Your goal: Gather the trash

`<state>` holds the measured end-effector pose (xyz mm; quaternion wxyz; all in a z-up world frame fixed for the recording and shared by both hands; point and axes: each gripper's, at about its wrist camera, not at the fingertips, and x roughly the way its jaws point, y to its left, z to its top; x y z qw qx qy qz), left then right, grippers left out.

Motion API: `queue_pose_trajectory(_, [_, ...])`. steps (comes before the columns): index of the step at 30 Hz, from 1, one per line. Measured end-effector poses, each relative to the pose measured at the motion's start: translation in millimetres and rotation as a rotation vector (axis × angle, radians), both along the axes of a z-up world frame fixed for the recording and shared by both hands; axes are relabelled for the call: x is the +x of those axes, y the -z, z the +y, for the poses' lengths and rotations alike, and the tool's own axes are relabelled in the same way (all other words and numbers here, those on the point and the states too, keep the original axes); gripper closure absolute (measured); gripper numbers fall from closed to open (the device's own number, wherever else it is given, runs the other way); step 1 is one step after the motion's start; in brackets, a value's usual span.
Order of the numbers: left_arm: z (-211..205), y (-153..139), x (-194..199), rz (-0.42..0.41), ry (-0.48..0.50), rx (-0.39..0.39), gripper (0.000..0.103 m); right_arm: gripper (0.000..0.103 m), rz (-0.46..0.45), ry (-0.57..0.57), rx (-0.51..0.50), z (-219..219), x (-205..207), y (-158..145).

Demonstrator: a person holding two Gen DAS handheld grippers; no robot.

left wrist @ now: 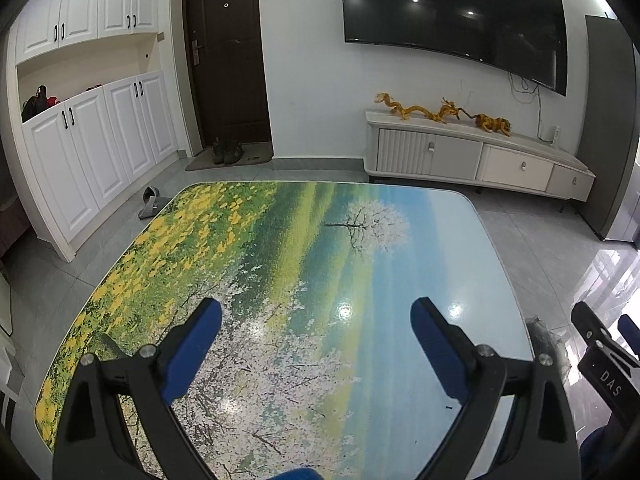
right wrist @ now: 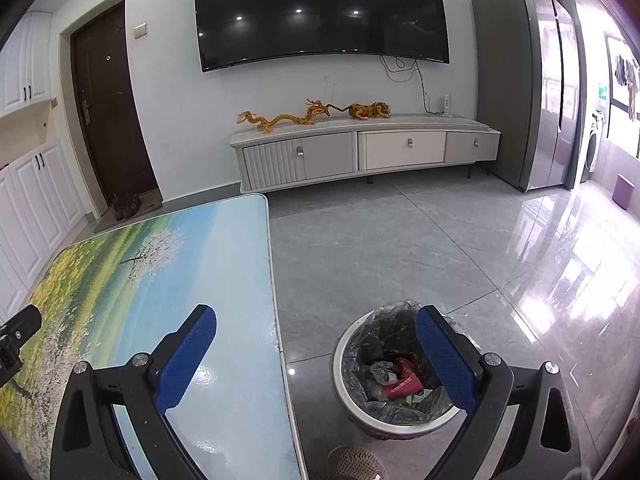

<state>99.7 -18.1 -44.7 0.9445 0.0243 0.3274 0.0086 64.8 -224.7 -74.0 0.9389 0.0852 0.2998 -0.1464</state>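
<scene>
Across the far wall hangs a dark TV [right wrist: 320, 12], with a brown door [right wrist: 110, 120] to its left and a grey fridge [right wrist: 516, 80] to its right. Below the TV runs a low white cabinet [right wrist: 400, 150], and on its top lie a yellow dragon figure [right wrist: 284, 118] and, just right of it, a tiger figure [right wrist: 368, 110]. White cupboards [left wrist: 92, 152] fill the left wall, shoes [left wrist: 226, 151] sit on a mat at the door, and a grey slipper [left wrist: 150, 202] lies on the tiled floor [right wrist: 400, 240] between cupboards and table.

The near left is taken up by the table [left wrist: 280, 260], its glossy top printed with yellow flowers, green fields, a white tree and blue sky. No loose item shows on the part of the top in view.

On the floor just right of the table's near right edge stands the bin [right wrist: 394, 420], white-rimmed and lined with a dark bag. Inside it lies the trash [right wrist: 400, 380]: a red wrapper, crumpled grey paper and something green.

The left gripper [left wrist: 316, 322] hovers over the near part of the table, jaws spread wide with nothing between them. The right gripper [right wrist: 316, 330] hangs over the table's right edge, jaws likewise wide apart and empty; its left pad is above the tabletop and its right pad [right wrist: 444, 360] is above the bin's mouth. Each gripper shows at the edge of the other's view.
</scene>
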Motion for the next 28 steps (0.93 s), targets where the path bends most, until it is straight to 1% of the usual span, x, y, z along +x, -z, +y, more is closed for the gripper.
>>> queue_pose_trajectory(20, [-4, 0, -9, -0.004, 0.058, -0.021, 0.007, 0.002, 0.003, 0.012, -0.009, -2, -4, 2])
queue_pose_trajectory(28, [-8, -5, -16, -0.033, 0.088, -0.031, 0.007, 0.001, 0.005, 0.016, -0.01, -5, -5, 3])
